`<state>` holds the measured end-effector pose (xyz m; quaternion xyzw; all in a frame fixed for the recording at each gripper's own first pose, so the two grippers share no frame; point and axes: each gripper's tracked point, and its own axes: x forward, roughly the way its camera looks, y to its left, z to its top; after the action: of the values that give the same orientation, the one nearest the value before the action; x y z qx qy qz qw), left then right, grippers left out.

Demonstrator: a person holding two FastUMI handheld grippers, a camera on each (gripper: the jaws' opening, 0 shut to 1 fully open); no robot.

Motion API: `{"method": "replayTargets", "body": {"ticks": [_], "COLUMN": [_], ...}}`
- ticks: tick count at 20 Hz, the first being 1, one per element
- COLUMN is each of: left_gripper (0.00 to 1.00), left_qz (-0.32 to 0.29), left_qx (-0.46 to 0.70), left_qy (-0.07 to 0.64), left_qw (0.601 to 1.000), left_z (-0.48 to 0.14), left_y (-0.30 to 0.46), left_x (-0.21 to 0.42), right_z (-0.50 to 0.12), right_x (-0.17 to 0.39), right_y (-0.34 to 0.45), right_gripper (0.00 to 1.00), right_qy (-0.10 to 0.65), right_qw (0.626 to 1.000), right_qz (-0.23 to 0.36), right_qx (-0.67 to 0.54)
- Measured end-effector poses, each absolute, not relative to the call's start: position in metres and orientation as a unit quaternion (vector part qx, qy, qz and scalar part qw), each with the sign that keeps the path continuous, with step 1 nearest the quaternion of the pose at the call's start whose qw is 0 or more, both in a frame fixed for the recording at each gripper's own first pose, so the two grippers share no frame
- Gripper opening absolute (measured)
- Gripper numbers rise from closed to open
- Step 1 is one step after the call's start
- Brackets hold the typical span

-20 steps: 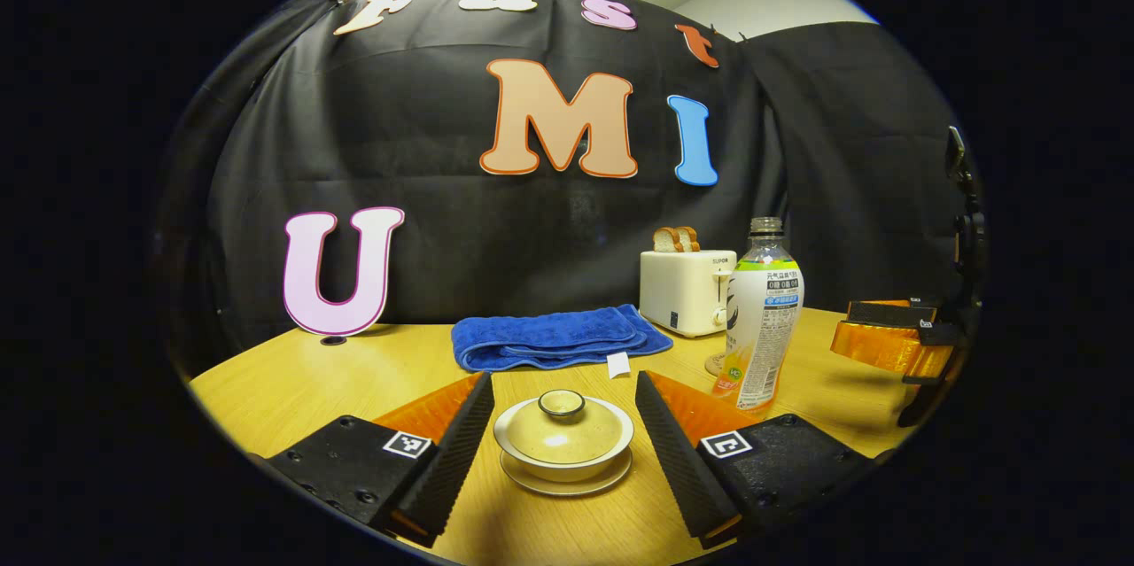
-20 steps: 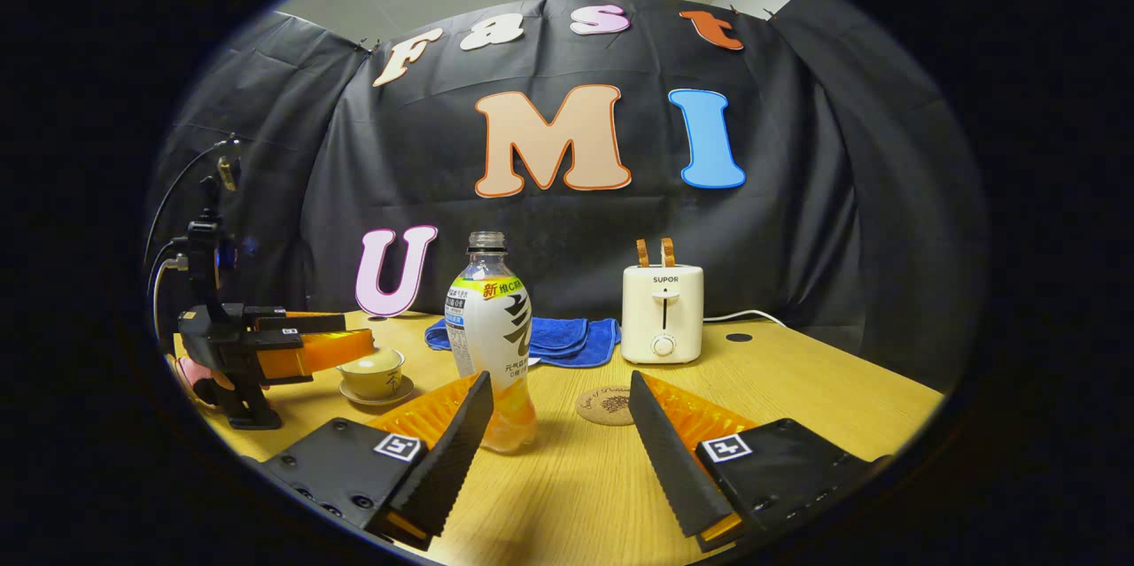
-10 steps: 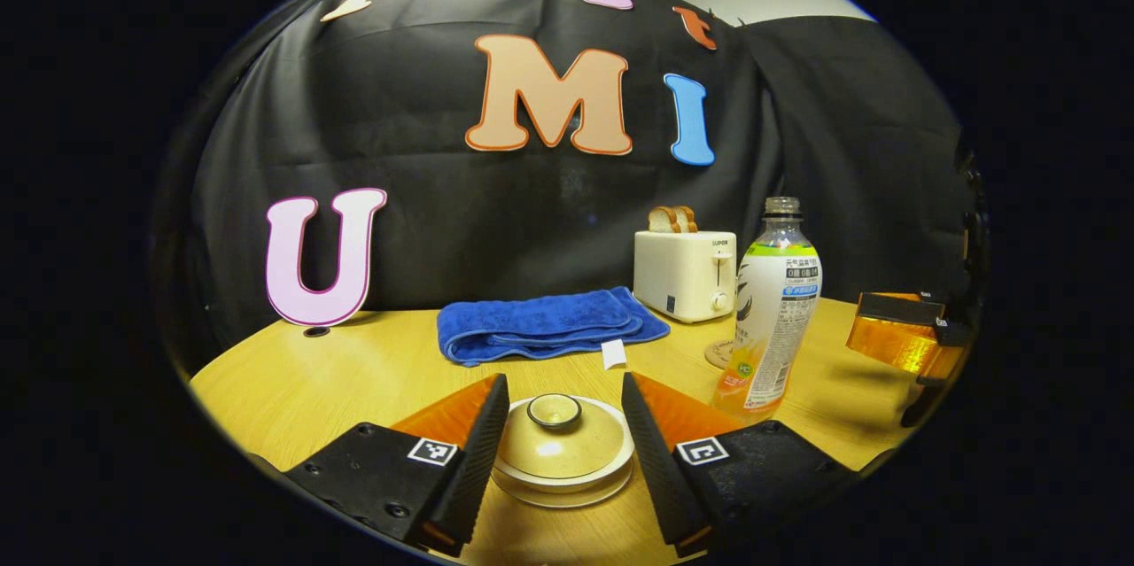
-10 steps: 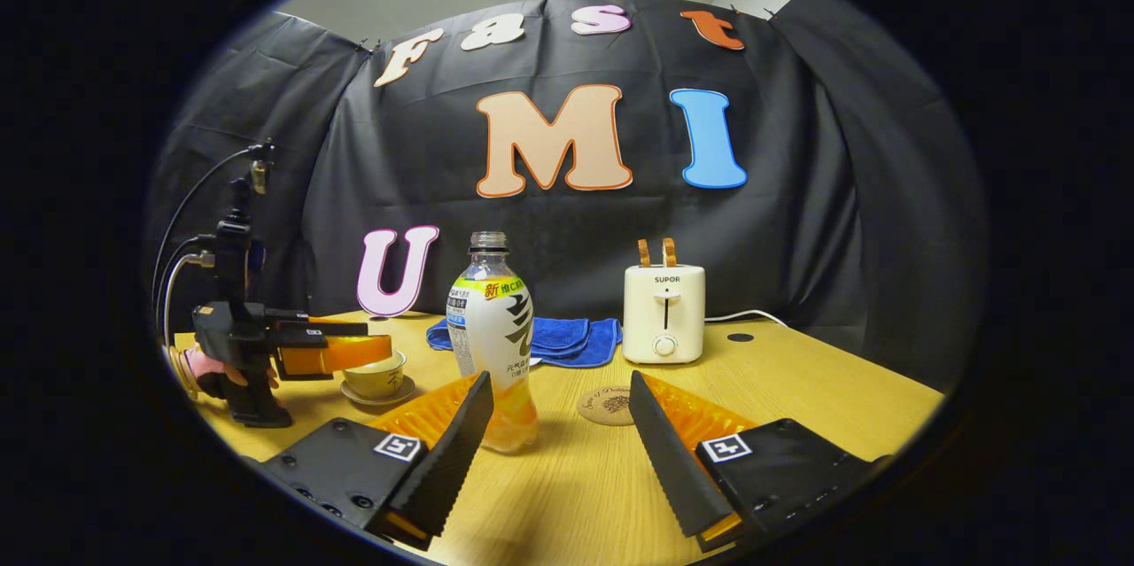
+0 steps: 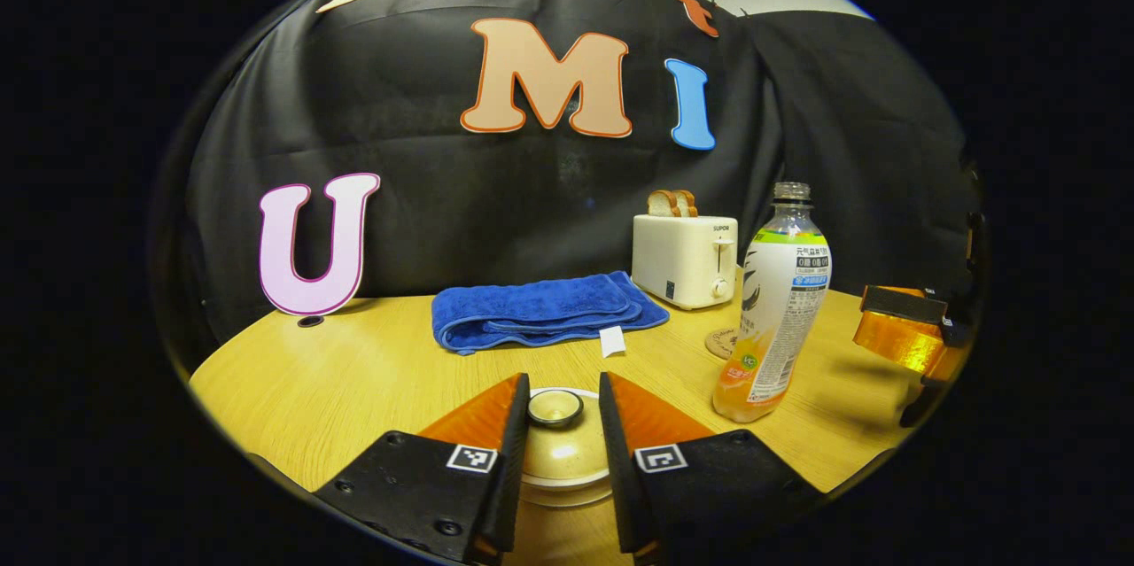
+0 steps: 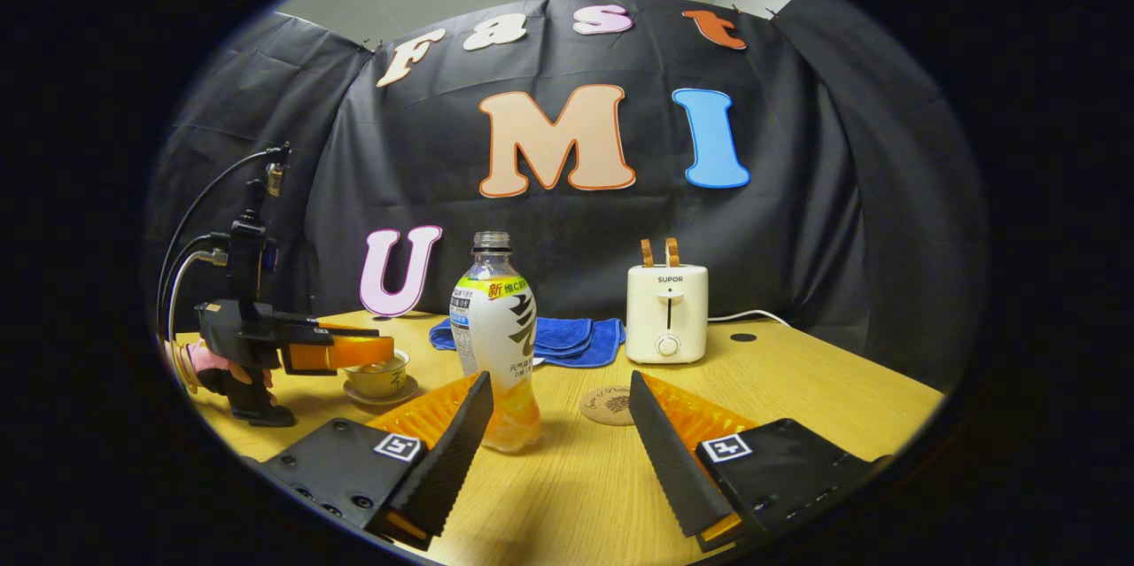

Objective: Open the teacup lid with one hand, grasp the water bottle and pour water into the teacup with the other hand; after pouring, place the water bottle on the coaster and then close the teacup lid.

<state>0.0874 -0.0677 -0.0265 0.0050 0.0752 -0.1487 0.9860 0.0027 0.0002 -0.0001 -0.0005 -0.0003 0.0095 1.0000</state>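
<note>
Teacup lid [image 5: 556, 451], cream with a dark-ringed knob [image 5: 555, 407], sits on the teacup at 6 o'clock in the left gripper view. The left gripper [image 5: 559, 424] has its fingers drawn in narrow on either side of the knob; they look to be touching it, though whether both press on it is hard to tell. In the right gripper view this same gripper sits at 9 o'clock over the teacup [image 6: 376, 377] (cup on its saucer), held by a hand [image 6: 211, 363].

The water bottle [image 6: 494, 341] stands upright and uncapped on the wooden table [image 6: 797, 389], at about 11 o'clock from the right gripper [image 6: 556, 433]. That gripper's fingers are spread wide and hold nothing; the left finger lies just in front of the bottle's base. A round cork coaster [image 6: 608, 405] lies at 12 o'clock between the fingertips, farther off.

Behind, a folded blue towel [image 5: 542, 311] and a white toaster [image 5: 684, 259] with bread slices stand near the wall.
</note>
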Motion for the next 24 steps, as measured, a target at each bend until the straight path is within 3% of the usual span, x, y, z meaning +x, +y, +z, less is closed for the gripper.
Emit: {"method": "replayTargets", "body": {"ticks": [3,5,10,11,15,17,21,24], "left_gripper": [0.28,0.26,0.26,0.25,0.26,0.26,0.24,0.27], "left_qz": [-0.147,-0.146,-0.138,-0.133,-0.118,-0.105,-0.077,-0.055], "left_qx": [0.006,0.005,-0.007,-0.011,-0.017,-0.006,-0.003,0.0], "left_qy": [0.073,0.071,0.054,0.046,0.028,0.009,0.002,0.003], "left_qw": [0.986,0.987,0.989,0.99,0.992,0.994,0.997,0.998], "left_z": [-0.026,-0.026,-0.02,-0.017,-0.013,-0.008,-0.007,-0.006], "left_y": [-0.067,-0.066,-0.06,-0.058,-0.054,-0.052,-0.04,-0.028], "left_x": [0.088,0.089,0.086,0.087,0.087,0.086,0.086,0.082], "right_z": [0.0,0.0,0.0,0.0,0.0,0.0,-0.001,-0.003], "right_x": [0.003,0.003,0.003,0.003,0.003,0.003,0.003,0.005], "right_y": [0.0,0.0,0.002,0.002,0.004,0.006,0.018,0.03], "right_gripper": [1.0,0.96,0.94,1.0,1.0,0.94,0.98,0.98], "right_qy": [0.0,0.0,0.0,0.0,0.001,0.001,0.003,0.005], "right_qw": [1.0,1.0,1.0,1.0,1.0,1.0,0.998,0.996], "right_qz": [0.01,0.011,0.013,0.015,0.021,0.026,0.056,0.09], "right_qx": [-0.001,-0.001,-0.001,0.0,0.0,0.0,0.002,0.003]}}
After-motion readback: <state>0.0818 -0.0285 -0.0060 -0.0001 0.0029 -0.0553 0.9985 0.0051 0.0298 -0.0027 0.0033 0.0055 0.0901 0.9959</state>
